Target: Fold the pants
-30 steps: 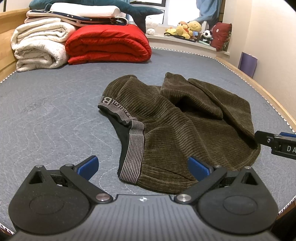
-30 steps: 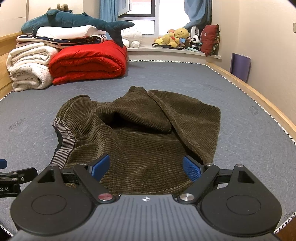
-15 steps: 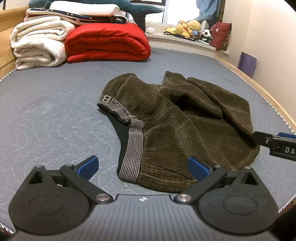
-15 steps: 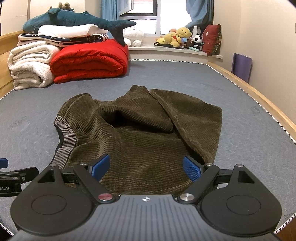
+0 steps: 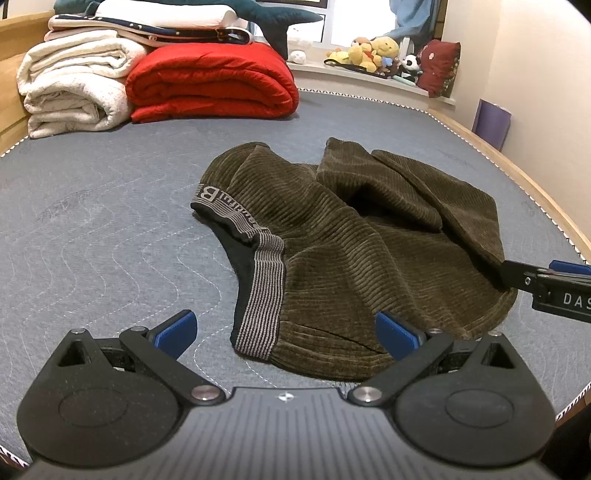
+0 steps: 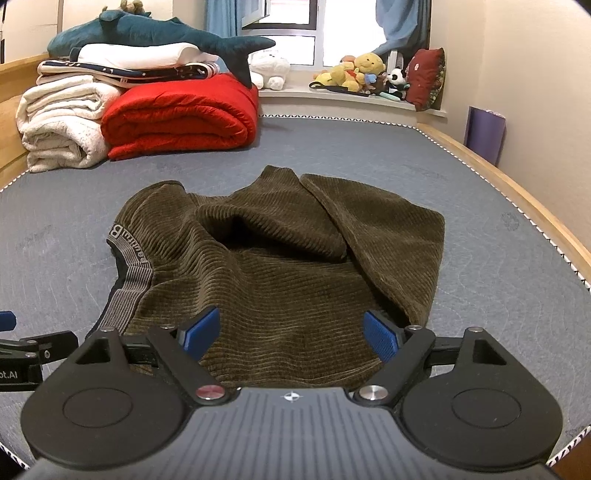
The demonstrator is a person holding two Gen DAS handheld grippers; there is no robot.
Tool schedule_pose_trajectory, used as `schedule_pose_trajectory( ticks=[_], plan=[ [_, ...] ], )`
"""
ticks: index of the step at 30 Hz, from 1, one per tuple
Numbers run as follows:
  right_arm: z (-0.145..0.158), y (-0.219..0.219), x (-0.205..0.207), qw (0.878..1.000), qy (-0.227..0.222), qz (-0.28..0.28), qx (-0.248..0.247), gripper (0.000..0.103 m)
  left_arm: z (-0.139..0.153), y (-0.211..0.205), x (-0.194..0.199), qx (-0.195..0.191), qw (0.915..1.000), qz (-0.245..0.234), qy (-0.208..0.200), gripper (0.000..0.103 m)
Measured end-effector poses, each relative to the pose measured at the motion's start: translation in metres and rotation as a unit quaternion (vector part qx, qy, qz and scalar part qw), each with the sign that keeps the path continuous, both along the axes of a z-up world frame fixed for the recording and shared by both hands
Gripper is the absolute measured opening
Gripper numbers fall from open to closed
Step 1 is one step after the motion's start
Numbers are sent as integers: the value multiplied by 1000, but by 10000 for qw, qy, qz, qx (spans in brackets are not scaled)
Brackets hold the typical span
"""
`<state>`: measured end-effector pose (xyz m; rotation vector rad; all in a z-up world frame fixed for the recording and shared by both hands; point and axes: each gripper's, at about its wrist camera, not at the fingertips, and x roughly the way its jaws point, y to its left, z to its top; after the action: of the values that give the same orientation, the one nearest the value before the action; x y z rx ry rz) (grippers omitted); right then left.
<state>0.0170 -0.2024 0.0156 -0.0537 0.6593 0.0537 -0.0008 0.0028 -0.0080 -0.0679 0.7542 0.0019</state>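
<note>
Olive corduroy pants (image 5: pixel 351 258) lie crumpled on the grey mattress (image 5: pixel 92 229), with the grey striped waistband (image 5: pixel 262 288) at their left side. My left gripper (image 5: pixel 286 332) stands open above the near waistband corner, its blue pads apart from the cloth. My right gripper (image 6: pixel 291 335) is at the pants' (image 6: pixel 288 266) near hem. Its jaws are closing, the hem lies between the blue pads, and they do not press it. One of its fingers (image 5: pixel 517 275) shows at the right edge of the left wrist view, by the cloth's right side.
A red folded duvet (image 6: pixel 181 114) and cream blankets (image 6: pixel 62 122) are stacked at the far left, with a plush shark (image 6: pixel 159 33) on top. Stuffed toys (image 6: pixel 362 74) line the window sill. A wooden bed rail (image 6: pixel 517 192) runs along the right.
The right gripper's pads stand slightly closer together. Neither hand nor the pants have moved.
</note>
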Motion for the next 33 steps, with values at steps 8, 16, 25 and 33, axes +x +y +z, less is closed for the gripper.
schedule_pose_trajectory(
  ticks=[8, 16, 25, 33],
  plan=[
    [0, 2, -2, 10000, -19, 91, -7, 76, 0, 0, -1, -19, 10000, -24, 3, 103],
    [1, 3, -3, 9999, -29, 144, 14, 72, 0, -1, -1, -41, 10000, -23, 13, 103],
    [3, 4, -5, 9998, -71, 174, 6, 57, 0, -1, -1, -15, 10000, 16, 17, 103],
    [3, 3, -6, 9998, -119, 141, -1, 45, 0, 1, 1, 15, 9999, 142, 46, 103]
  ],
)
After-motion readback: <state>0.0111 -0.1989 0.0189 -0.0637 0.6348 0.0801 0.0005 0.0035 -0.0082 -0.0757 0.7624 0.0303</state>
